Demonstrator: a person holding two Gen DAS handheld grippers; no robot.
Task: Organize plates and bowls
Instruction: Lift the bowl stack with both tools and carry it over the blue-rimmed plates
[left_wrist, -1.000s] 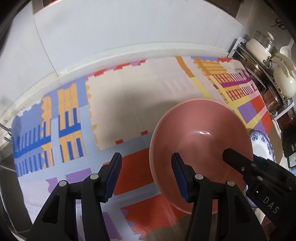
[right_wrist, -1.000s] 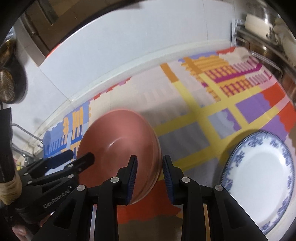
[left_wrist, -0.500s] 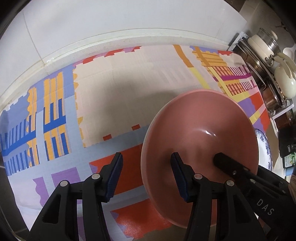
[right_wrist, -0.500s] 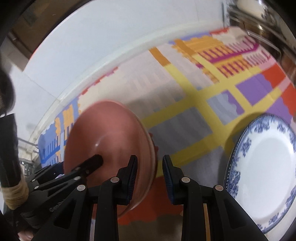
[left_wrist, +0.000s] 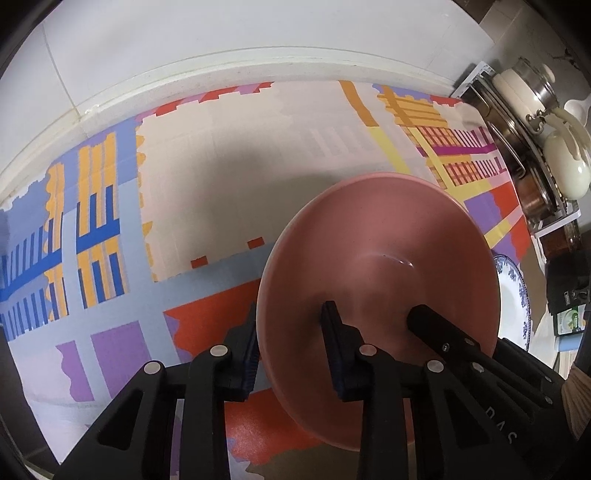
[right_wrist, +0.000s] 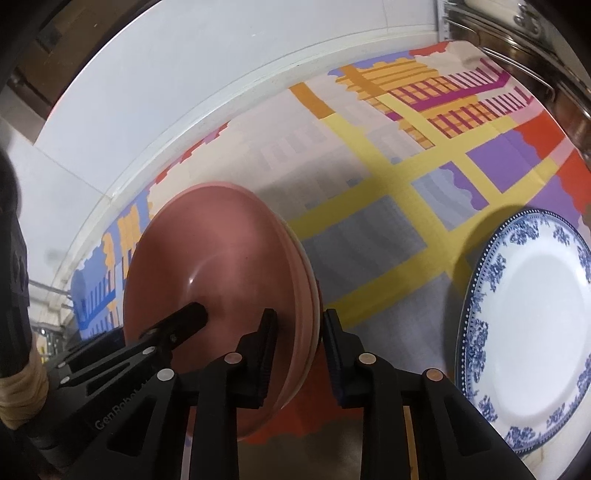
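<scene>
Pink bowl (left_wrist: 388, 251) rim between both grippers' jaws, above patterned mat (left_wrist: 207, 177)

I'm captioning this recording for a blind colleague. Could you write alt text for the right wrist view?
A pink bowl, tilted up off a colourful patterned tablecloth, is gripped on its right rim by the right gripper, while the left gripper reaches into it from the left. A blue-and-white plate lies flat to the right, beside it.

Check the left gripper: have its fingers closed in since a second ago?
Yes. The left gripper has just been closing: its left finger, earlier out over the orange patch of the patterned mat, now sits against the pink bowl rim, which is between the fingers.
</scene>
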